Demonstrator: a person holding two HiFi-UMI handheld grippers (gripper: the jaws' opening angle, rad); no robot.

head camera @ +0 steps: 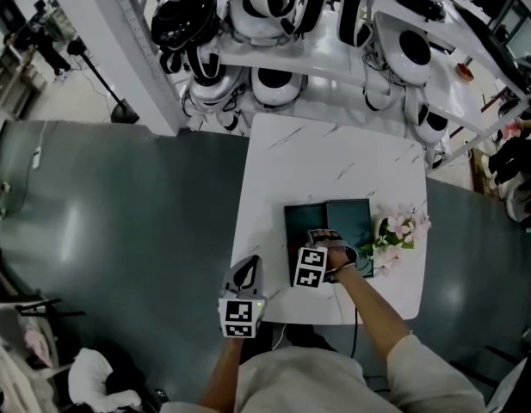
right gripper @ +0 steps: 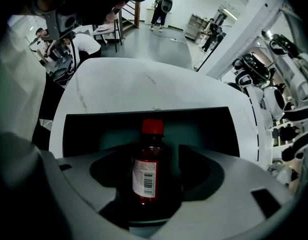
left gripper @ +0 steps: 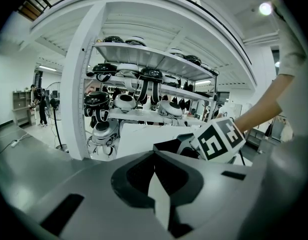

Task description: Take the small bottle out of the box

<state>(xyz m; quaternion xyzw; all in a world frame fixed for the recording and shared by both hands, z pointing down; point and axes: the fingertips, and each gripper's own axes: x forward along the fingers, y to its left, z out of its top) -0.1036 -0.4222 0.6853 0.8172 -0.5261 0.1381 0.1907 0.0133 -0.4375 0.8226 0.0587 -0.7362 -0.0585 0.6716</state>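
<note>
- Head view: your right gripper points steeply down into the dark box. The box's near edge is just behind its marker cube, and the far wall lies ahead of its tips.
- White table runs bare well beyond the box's far wall. A spray of pink flowers lies just to the right gripper's outer side, against the box's right edge.
- Your left gripper sits off the table's near-left corner, well apart from the box. Its tapered tip is over the table edge, with open floor on its outer side.
- Left gripper view: the left gripper has its 2 jaws together with nothing between them.
- Ahead and to its right are the box's dark corner and the right gripper's marker cube. Beyond the table stands a white rack loaded with headsets.
- Right gripper view: the right gripper has its jaws spread wide. The small bottle is inside the box, centred in the gap, with dark space on either side of it, so neither pad presses it.
- The bottle's long axis runs straight along the gap. Its red cap points away from the gripper body toward the box's far wall, and the barcode label faces the camera.
- You cannot tell from this view whether the bottle stands or lies.
</note>
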